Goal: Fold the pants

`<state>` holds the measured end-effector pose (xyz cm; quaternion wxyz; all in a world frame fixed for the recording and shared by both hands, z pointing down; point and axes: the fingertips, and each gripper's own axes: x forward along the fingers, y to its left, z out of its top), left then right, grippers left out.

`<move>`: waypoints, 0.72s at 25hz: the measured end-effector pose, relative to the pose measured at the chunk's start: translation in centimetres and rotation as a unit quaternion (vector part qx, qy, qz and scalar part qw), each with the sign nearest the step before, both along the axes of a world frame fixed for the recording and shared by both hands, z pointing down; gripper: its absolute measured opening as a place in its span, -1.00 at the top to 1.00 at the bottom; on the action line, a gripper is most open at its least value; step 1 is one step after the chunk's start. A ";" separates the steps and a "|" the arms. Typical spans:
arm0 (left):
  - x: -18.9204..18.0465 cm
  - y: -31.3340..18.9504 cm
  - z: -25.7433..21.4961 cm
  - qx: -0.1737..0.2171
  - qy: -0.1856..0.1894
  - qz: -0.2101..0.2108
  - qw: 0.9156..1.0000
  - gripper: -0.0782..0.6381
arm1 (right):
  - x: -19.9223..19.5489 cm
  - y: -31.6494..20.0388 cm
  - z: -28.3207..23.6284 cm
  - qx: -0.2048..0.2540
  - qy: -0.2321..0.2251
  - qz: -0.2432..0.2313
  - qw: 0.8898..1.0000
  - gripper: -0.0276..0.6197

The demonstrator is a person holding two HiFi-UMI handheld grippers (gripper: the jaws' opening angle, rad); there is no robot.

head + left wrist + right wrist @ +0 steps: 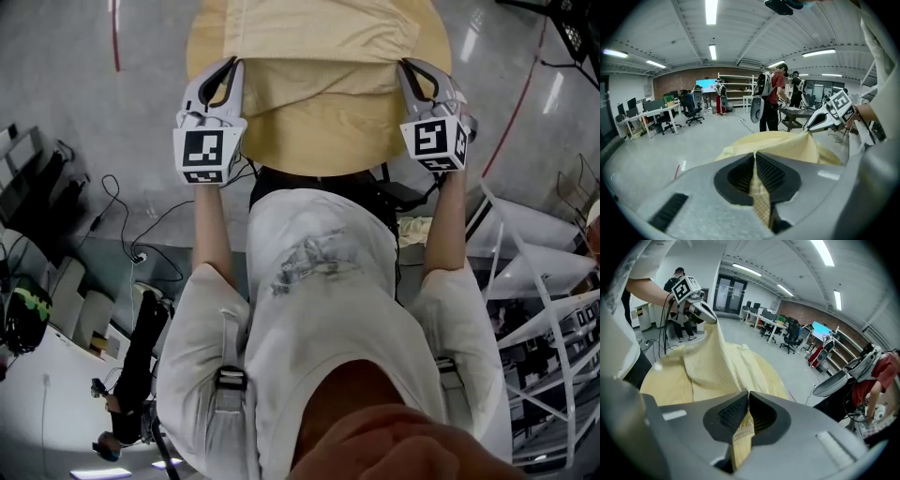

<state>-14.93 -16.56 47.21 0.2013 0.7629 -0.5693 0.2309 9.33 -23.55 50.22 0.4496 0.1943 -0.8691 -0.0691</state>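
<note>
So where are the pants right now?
Top centre of the head view: the yellow pants, near edge pinched between the left gripper and the right gripper.

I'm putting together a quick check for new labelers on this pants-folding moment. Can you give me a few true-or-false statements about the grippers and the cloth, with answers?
1. The left gripper is shut on the yellow pants. True.
2. The right gripper is open and empty. False: its jaws are closed on an edge of the pants.
3. The pants lie untouched on the floor. False: each gripper grips one edge of them in front of the person.
4. Other people stand farther back in the room. True.
</note>
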 end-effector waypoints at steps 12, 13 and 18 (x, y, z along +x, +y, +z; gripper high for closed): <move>-1.6 -7.4 1.5 0.007 -0.005 0.028 1.000 0.73 | -0.7 -4.0 1.4 -0.004 0.001 0.038 0.999 0.85; -1.8 -7.9 1.7 0.006 -0.006 0.029 1.000 0.73 | -0.8 -4.3 1.6 -0.005 0.002 0.040 0.999 0.85; -2.3 -10.7 4.0 -0.001 -0.004 0.032 0.999 0.73 | -1.3 -6.6 3.5 -0.010 0.006 0.048 0.999 0.85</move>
